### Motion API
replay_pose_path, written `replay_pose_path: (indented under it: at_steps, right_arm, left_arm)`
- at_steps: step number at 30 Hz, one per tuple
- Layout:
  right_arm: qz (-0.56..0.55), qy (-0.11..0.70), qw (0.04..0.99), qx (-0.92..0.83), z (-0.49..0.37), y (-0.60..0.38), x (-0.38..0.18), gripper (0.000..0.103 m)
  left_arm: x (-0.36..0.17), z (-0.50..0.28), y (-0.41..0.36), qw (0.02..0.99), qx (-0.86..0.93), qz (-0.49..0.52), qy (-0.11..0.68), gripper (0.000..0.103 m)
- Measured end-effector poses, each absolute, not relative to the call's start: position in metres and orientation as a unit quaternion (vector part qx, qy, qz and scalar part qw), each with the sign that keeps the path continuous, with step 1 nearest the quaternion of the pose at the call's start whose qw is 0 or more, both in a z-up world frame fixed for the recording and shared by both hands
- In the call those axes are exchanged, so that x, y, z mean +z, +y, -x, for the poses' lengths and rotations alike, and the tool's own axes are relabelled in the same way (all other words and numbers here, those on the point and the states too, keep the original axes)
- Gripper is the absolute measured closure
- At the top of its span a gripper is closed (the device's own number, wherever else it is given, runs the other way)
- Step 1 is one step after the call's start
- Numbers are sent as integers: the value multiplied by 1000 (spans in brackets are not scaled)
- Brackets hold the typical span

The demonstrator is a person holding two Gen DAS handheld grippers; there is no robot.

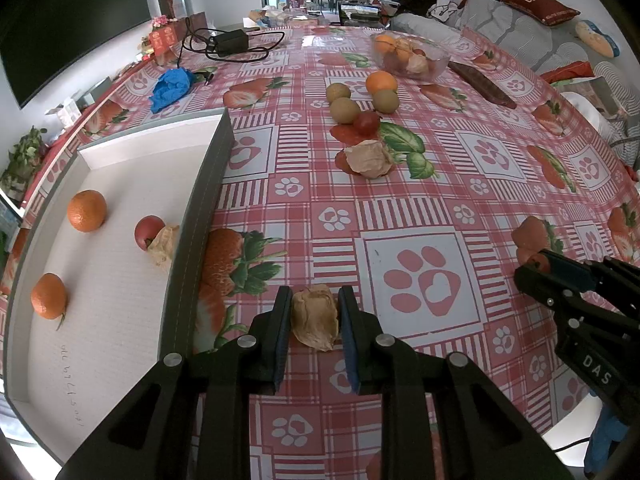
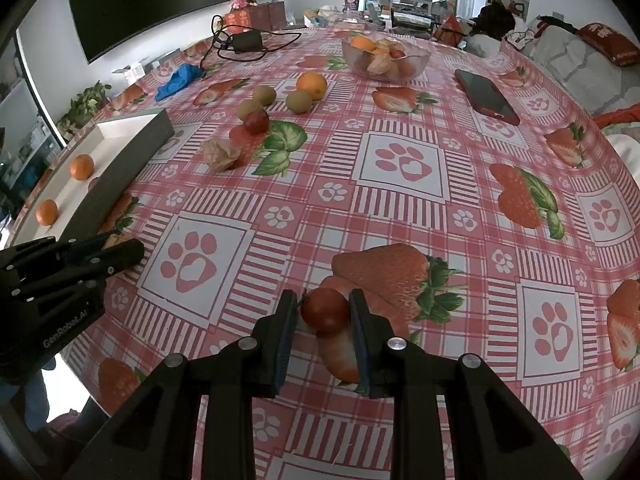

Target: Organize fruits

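- A papery husked fruit (image 1: 314,316) is clamped between the pads of the left gripper (image 1: 314,322), above the table (image 1: 420,208) and just beside the grey wall of the tray (image 1: 200,208).
- A small red tomato (image 2: 325,309) is pinched in the right gripper (image 2: 325,320), over a printed strawberry on the tablecloth.
- Two oranges (image 1: 86,210), a tomato and another husked fruit are seen lying in the white tray.
- Kiwis (image 1: 345,110), an orange, a tomato and a husked fruit are noted loose at mid-table.
- A clear bowl (image 2: 386,58) holding fruit is seen farther back, with a red-cased phone (image 2: 485,96) to its right.
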State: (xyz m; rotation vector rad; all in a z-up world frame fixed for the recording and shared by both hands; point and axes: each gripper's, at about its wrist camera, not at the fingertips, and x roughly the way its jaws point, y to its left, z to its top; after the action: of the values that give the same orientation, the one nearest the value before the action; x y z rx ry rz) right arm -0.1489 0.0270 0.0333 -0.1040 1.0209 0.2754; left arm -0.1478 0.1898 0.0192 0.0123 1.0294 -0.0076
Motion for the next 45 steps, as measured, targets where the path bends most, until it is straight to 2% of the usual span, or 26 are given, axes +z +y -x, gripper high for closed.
replay_pose_path:
  at_steps: [17, 22, 36, 45]
  right_arm:
    - [50, 486, 862, 132, 149, 28, 33, 75]
    - [31, 491, 860, 138, 148, 24, 38, 75]
    - [5, 474, 866, 159, 137, 30, 77, 75]
    - [17, 453, 869, 197, 125, 74, 109, 75]
  left_arm:
    - [19, 147, 190, 869, -5, -5, 495, 78]
    - [26, 148, 195, 862, -22, 25, 506, 78]
    - [97, 144, 206, 889, -47, 48, 453, 78]
    - [136, 144, 264, 910, -2, 81, 406, 78]
